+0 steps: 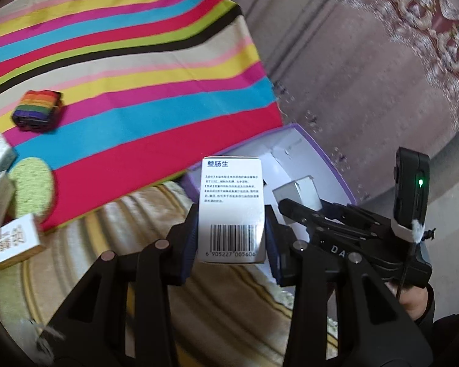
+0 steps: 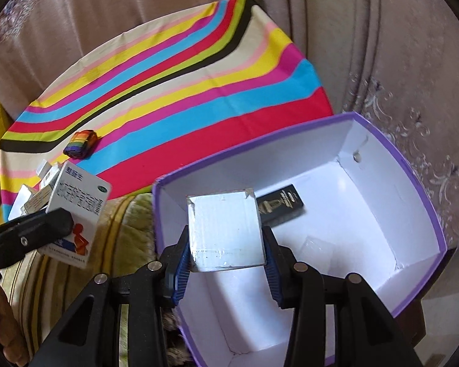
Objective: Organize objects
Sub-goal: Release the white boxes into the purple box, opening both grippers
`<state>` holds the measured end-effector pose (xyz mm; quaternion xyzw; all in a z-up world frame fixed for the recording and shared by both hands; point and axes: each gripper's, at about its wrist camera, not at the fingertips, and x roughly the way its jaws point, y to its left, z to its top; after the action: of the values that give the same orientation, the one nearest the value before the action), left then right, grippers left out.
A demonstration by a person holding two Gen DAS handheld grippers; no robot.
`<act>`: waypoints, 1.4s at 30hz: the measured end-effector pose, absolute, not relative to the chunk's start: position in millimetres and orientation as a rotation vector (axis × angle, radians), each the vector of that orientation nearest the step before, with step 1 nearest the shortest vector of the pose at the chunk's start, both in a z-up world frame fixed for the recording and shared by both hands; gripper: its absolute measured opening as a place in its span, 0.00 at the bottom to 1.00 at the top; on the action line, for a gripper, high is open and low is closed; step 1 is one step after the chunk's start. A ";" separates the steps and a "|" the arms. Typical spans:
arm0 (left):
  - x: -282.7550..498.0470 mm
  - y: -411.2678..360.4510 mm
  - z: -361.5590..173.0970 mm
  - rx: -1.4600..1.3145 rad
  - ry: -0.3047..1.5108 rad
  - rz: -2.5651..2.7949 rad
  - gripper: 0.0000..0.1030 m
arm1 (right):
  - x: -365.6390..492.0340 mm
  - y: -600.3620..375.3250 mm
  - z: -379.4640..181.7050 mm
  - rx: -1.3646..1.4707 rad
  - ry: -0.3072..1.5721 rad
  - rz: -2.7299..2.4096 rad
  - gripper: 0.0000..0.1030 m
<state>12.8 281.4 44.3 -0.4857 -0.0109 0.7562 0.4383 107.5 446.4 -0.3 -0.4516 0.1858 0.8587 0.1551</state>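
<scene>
A striped cloth (image 2: 168, 91) in bright bands lies over a soft cushioned seat with a pale patterned cover, drapery behind. At its right edge stands an open purple bin (image 2: 425, 208) with white walls; a dark packet (image 2: 280, 203) lies flat on its floor near the far wall.

The right gripper (image 2: 226, 263) is clamped on a silvery box (image 2: 225, 232), pads pressing its two sides, and hangs tilted downward over the near-left part of the bin. The left gripper (image 1: 232, 238) holds a white carton (image 1: 232, 208) with a barcode, pads squeezing its sides; it sits left of the bin, above the cushion, pointing down at a slant towards the bin's near corner. In the left view the right tool crosses just right of the carton, so the two are close together.

Left on the cloth are a rainbow block (image 1: 36, 110), a green sponge (image 1: 30, 183) and more small boxes (image 1: 15, 241) at the near-left.

The step in hand looks like dropping both boxes in. Best to lower the silvery box clear of the dark packet and let go low, flat to the floor. The carton should then clear the purple rim before descending, entering one at a time so the tools do not knock.
</scene>
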 end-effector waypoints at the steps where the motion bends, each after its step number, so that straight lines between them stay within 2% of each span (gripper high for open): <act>1: 14.7 286.9 43.5 -1.210 -0.018 1.867 0.42 | 110.5 449.8 -0.2 -1.287 0.541 2.453 0.43; 6: 20.4 303.0 40.8 -1.215 -0.003 1.825 0.44 | 120.4 463.7 0.5 -1.263 0.582 2.421 0.46; 8: 22.0 306.2 39.8 -1.215 0.003 1.818 0.52 | 123.1 466.8 0.1 -1.256 0.592 2.413 0.50; 10: 23.0 307.3 39.8 -1.211 0.009 1.824 0.55 | 124.3 468.7 -0.5 -1.255 0.605 2.413 0.52; 25: 10.7 276.7 46.5 -1.185 -0.084 1.942 0.55 | 103.5 434.0 10.9 -1.280 0.553 2.531 0.53; 42: -18.6 143.1 58.3 -1.083 -0.387 2.241 0.55 | 52.5 371.9 15.9 -1.379 0.404 2.607 0.55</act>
<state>-18.6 143.1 58.3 -0.4092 -0.1462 0.8469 0.3064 52.5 371.9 15.9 -0.4617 0.1353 0.8728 0.0820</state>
